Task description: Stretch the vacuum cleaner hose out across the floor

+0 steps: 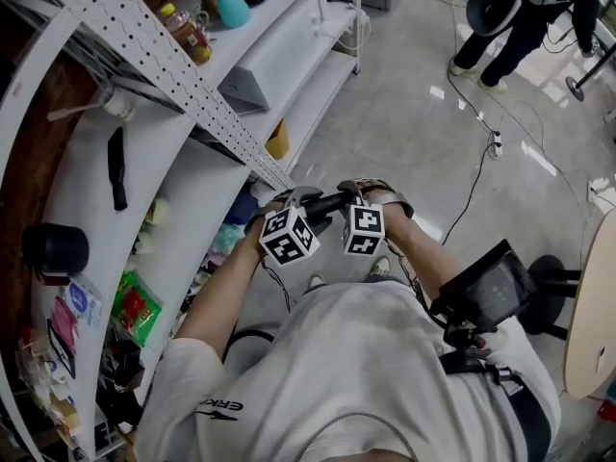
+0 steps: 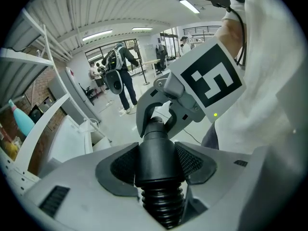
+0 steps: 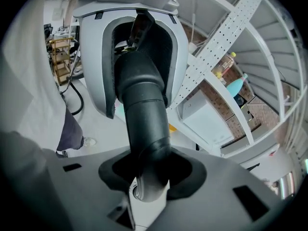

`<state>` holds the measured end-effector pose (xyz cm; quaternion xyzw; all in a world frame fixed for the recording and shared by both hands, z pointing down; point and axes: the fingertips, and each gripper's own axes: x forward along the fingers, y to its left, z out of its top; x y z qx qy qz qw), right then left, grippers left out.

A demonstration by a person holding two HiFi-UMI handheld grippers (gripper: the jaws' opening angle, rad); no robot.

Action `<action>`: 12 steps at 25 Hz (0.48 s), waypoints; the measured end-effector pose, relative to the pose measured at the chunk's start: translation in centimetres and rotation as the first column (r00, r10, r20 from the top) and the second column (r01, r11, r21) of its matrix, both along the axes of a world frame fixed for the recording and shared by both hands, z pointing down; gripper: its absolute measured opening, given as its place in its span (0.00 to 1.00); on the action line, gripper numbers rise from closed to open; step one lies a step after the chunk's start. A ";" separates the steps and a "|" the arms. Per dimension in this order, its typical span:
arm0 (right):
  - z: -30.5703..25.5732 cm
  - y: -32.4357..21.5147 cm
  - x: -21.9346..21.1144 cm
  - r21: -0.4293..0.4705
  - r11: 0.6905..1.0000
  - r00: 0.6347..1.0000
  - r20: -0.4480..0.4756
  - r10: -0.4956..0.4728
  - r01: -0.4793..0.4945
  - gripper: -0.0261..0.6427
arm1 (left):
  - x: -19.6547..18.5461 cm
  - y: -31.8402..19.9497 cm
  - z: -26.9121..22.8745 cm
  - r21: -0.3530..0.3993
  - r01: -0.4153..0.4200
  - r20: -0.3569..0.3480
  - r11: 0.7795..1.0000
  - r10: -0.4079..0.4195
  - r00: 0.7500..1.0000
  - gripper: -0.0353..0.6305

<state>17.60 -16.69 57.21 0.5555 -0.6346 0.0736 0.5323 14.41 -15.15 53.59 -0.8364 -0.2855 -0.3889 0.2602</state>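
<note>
The black vacuum hose [image 1: 327, 203] is held in the air in front of my chest, between both grippers. In the left gripper view its smooth cuff [image 2: 156, 148] sits clamped between the padded jaws of my left gripper [image 2: 156, 165], and the ribbed hose [image 2: 162, 203] runs down toward the camera. My right gripper [image 3: 151, 170] is shut on the cuff's other end [image 3: 144, 114], facing the left gripper [image 3: 139, 28]. In the head view the left gripper [image 1: 292, 202] and right gripper [image 1: 354, 196] stand side by side, close together. The remainder of the hose is hidden.
White shelving [image 1: 183, 162] curves along the left, holding bottles [image 1: 188, 32], a teal bottle [image 1: 229, 3] and packets [image 1: 135, 306]. A cable with a power strip [image 1: 496, 142] lies on the glossy floor. Another person [image 1: 525, 17] stands at the far right. A round table edge [image 1: 592, 325] is at the right.
</note>
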 end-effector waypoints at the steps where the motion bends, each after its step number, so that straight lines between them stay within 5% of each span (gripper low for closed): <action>1: 0.0 0.5 1.0 0.001 1.000 1.000 -0.004 0.000 0.000 0.25 | 1.0 0.5 0.0 0.002 0.002 -0.003 1.000 -0.002 1.000 0.40; 12: -0.9 5.3 10.5 0.025 1.000 0.999 -0.032 -0.002 0.002 0.25 | 10.3 5.5 -0.7 0.017 0.012 -0.026 1.000 -0.011 1.000 0.40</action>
